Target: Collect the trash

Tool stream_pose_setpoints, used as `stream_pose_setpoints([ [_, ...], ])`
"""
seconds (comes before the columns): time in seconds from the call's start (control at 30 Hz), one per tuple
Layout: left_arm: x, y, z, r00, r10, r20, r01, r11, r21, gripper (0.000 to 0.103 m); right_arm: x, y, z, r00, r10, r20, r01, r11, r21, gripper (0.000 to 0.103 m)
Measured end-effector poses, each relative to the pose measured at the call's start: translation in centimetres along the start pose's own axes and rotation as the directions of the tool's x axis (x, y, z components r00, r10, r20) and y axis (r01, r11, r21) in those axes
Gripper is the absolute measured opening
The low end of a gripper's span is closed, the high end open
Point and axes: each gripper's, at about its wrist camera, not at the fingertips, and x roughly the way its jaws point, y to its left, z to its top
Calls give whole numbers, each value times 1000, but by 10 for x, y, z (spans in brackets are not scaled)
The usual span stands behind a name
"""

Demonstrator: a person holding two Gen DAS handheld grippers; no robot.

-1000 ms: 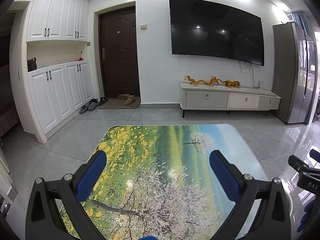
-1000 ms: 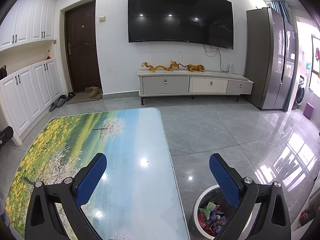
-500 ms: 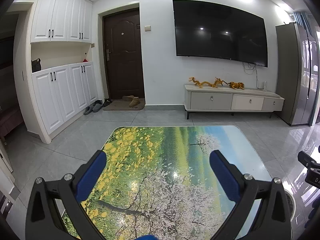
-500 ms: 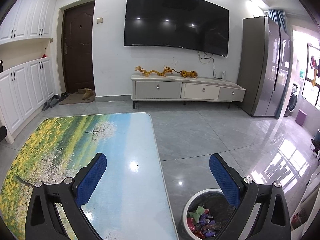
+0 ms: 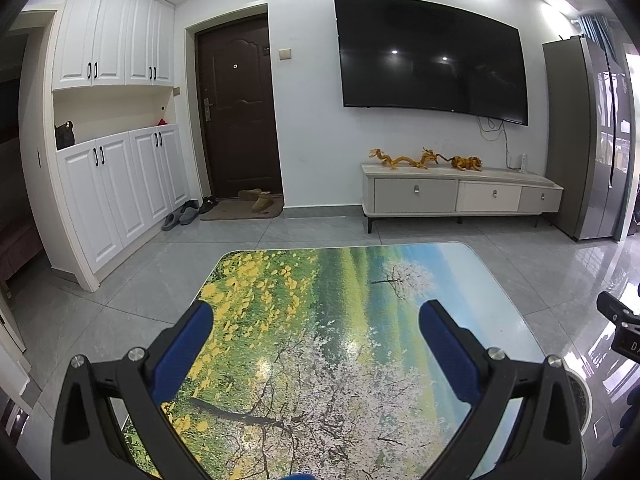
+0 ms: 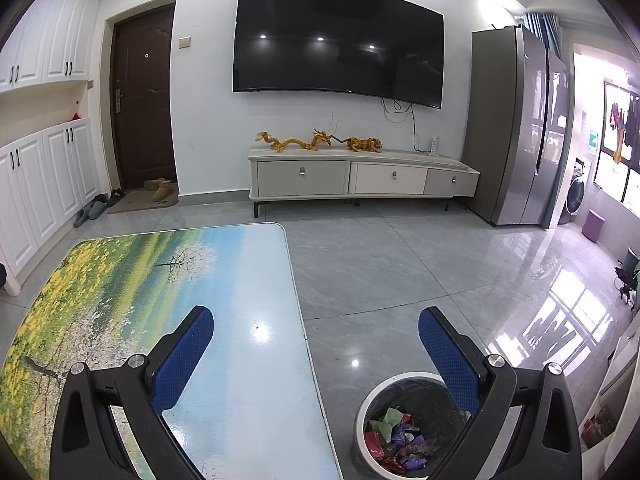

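My left gripper (image 5: 316, 324) is open and empty, held above a low table (image 5: 340, 280) printed with a landscape of yellow flowers and blossom trees. My right gripper (image 6: 316, 328) is open and empty over the table's right edge (image 6: 260, 280). A white bin with a black liner (image 6: 372, 400) stands on the floor just right of the table, below my right finger. It holds several coloured wrappers (image 6: 396, 440). I see no loose trash on the table top. The right gripper's body shows at the right edge of the left wrist view (image 5: 620, 320).
A white TV cabinet (image 6: 360, 176) with gold dragon figures stands against the far wall under a wall-mounted TV (image 6: 340, 40). A grey fridge (image 6: 516, 128) is at the right. White cupboards (image 5: 120, 184), a dark door (image 5: 240, 112) and shoes (image 5: 188, 212) are at the left. Grey tile floor surrounds the table.
Both grippers have tilted up and drawn back a little, so the table and bin sit lower in view. Both stay open and empty.
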Motion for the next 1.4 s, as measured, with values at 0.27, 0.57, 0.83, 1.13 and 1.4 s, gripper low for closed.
stream_pose_setpoints([
  [0.27,1,4,-3,1000,5,-1,-5,1000,-11,103,0,2,-3,1000,-5,-1,5,1000,-5,103],
  [0.57,1,5,-3,1000,-1,1,1,1000,-9,103,0,4,-3,1000,-1,4,2,1000,-16,103],
  [0.83,0,6,-4,1000,-13,-5,13,1000,-8,103,0,7,-4,1000,1,1,-1,1000,-20,103],
  [1.13,2,10,-5,1000,-14,-9,14,1000,-22,103,0,8,-5,1000,5,-1,-5,1000,-29,103],
  [1.4,4,11,-4,1000,-19,-13,19,1000,-17,103,-1,10,-5,1000,6,0,-6,999,-33,103],
])
